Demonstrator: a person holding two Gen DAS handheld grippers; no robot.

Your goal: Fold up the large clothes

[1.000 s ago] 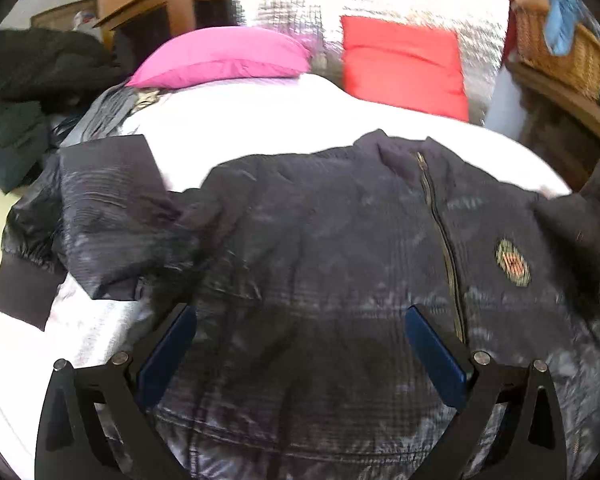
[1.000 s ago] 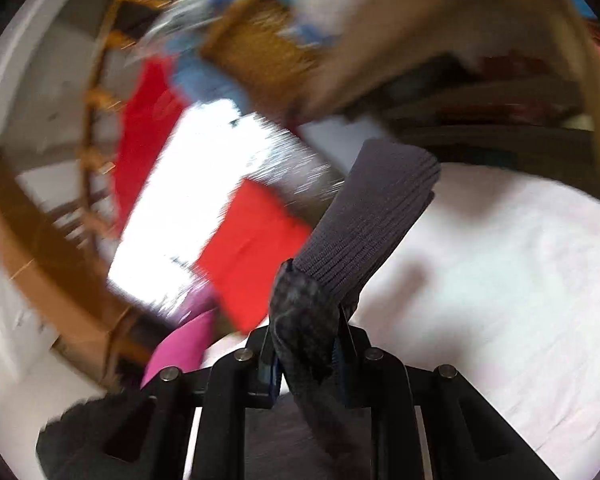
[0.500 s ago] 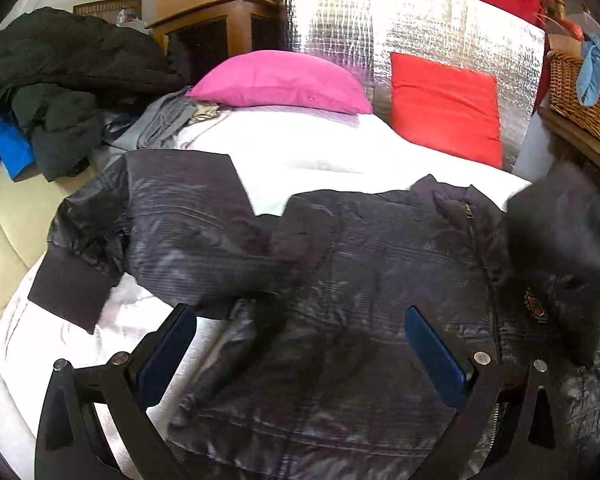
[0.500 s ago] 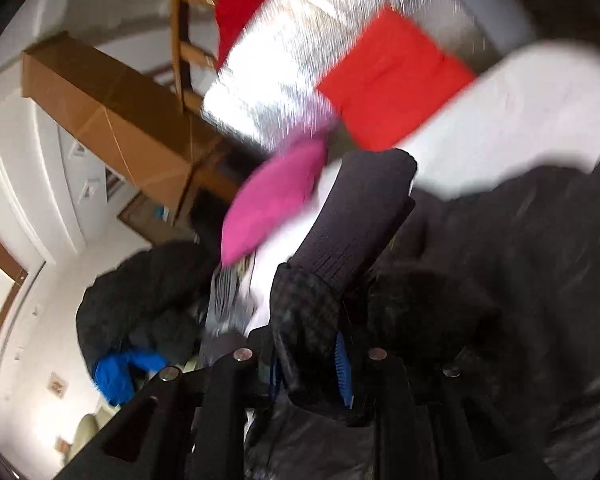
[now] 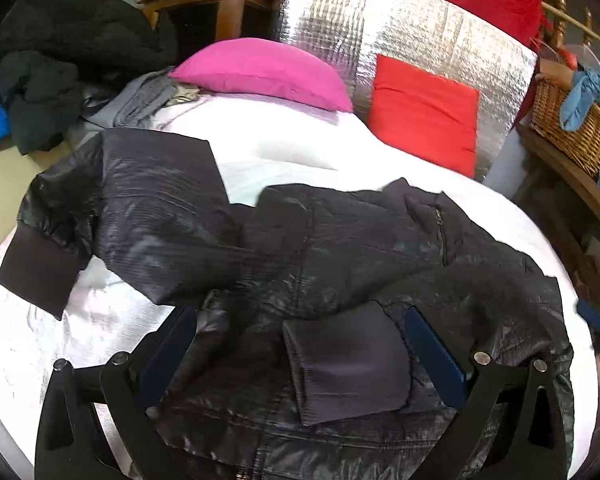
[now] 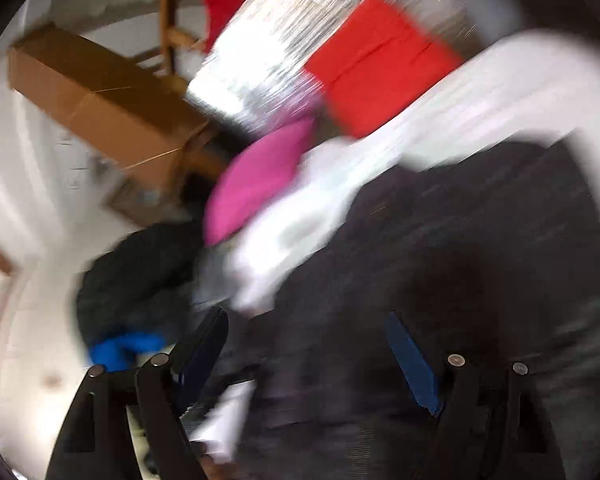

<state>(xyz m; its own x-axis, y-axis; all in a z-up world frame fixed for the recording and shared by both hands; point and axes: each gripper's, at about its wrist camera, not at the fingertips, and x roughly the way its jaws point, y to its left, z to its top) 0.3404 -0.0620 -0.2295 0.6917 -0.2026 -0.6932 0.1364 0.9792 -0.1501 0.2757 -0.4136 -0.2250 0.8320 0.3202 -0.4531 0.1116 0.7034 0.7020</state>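
Note:
A dark quilted jacket (image 5: 340,248) lies front up on the white bed (image 5: 284,148). Its right sleeve is folded across the chest, and the ribbed cuff (image 5: 348,364) rests on the body. Its left sleeve (image 5: 140,208) lies spread out to the left, with a ribbed cuff (image 5: 36,276) at its end. My left gripper (image 5: 296,344) is open and empty, with its fingers either side of the folded cuff. My right gripper (image 6: 308,352) is open and empty above the jacket (image 6: 460,280); that view is blurred by motion.
A pink pillow (image 5: 260,72) and a red pillow (image 5: 424,112) lie at the head of the bed against a silver panel (image 5: 400,28). Dark clothes (image 5: 52,60) are piled at the left. A wicker basket (image 5: 572,124) stands on wooden furniture at the right.
My right gripper carried the right sleeve over the jacket's chest, let go of the cuff and opened. The left gripper stayed open above the jacket's lower part.

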